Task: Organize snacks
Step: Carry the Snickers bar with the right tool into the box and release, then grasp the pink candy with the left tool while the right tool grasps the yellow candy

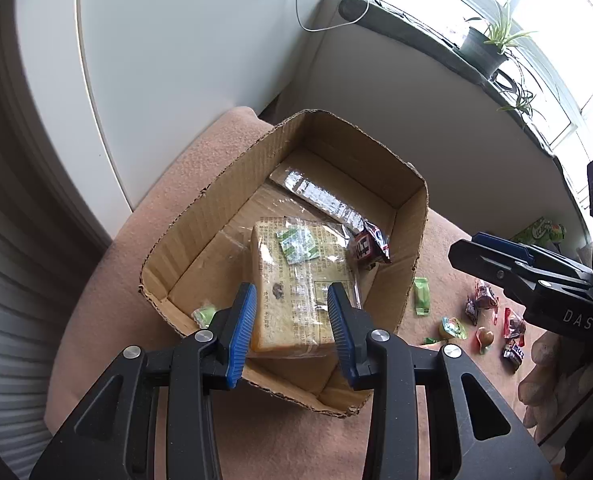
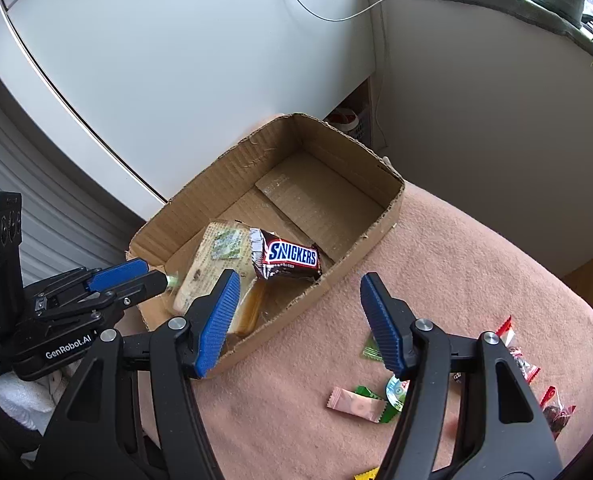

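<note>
An open cardboard box (image 1: 216, 204) (image 2: 380, 216) stands on a pink blanket. Inside lie a wrapped bread slice pack (image 1: 296, 280) (image 2: 212, 264), a Snickers bar (image 2: 290, 258) (image 1: 370, 246) leaning on it, and a small green candy (image 1: 202, 314). My left gripper (image 1: 290, 316) is open and empty above the box's near end, its jaws either side of the bread pack. My right gripper (image 2: 298, 316) is open and empty, over the box's right wall. Loose candies lie on the blanket: a pink one (image 2: 354, 402), green ones (image 1: 420, 296), red ones (image 2: 520, 360).
A white cabinet (image 1: 176, 60) stands behind the box. A windowsill with a potted plant (image 1: 484, 46) runs along the right. A green snack bag (image 1: 540, 232) lies at the blanket's far right. The right gripper also shows in the left wrist view (image 1: 492, 256).
</note>
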`<state>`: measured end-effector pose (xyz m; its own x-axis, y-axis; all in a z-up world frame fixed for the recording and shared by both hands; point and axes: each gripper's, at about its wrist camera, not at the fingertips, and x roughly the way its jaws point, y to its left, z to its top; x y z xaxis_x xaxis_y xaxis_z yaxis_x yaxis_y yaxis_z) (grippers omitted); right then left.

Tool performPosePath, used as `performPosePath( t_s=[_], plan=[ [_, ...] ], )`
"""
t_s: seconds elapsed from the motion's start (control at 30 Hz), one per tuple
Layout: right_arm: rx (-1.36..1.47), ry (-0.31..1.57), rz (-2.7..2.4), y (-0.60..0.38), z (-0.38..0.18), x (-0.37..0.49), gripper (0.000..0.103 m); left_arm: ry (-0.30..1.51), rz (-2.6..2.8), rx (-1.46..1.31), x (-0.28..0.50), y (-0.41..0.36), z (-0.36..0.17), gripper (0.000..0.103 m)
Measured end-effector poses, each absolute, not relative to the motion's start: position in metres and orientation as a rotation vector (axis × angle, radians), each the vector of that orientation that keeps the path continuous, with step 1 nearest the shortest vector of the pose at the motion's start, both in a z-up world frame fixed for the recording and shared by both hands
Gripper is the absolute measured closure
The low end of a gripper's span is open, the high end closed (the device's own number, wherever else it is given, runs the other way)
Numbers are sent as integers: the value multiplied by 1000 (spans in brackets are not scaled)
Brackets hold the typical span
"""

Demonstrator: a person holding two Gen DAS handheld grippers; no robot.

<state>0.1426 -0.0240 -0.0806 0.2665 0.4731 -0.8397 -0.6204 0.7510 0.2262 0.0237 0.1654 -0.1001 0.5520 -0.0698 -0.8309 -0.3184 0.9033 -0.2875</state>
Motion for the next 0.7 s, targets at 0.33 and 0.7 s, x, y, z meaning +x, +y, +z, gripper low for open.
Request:
performPosePath(
  t_s=[0.33, 0.7],
  plan=[
    [-91, 1065, 637, -88, -78, 138, 38, 968, 111, -428, 22, 151, -92, 68],
    [-36, 1088, 519, -166, -89, 115, 37, 989, -32, -362, 29, 98, -93, 68]
  ],
)
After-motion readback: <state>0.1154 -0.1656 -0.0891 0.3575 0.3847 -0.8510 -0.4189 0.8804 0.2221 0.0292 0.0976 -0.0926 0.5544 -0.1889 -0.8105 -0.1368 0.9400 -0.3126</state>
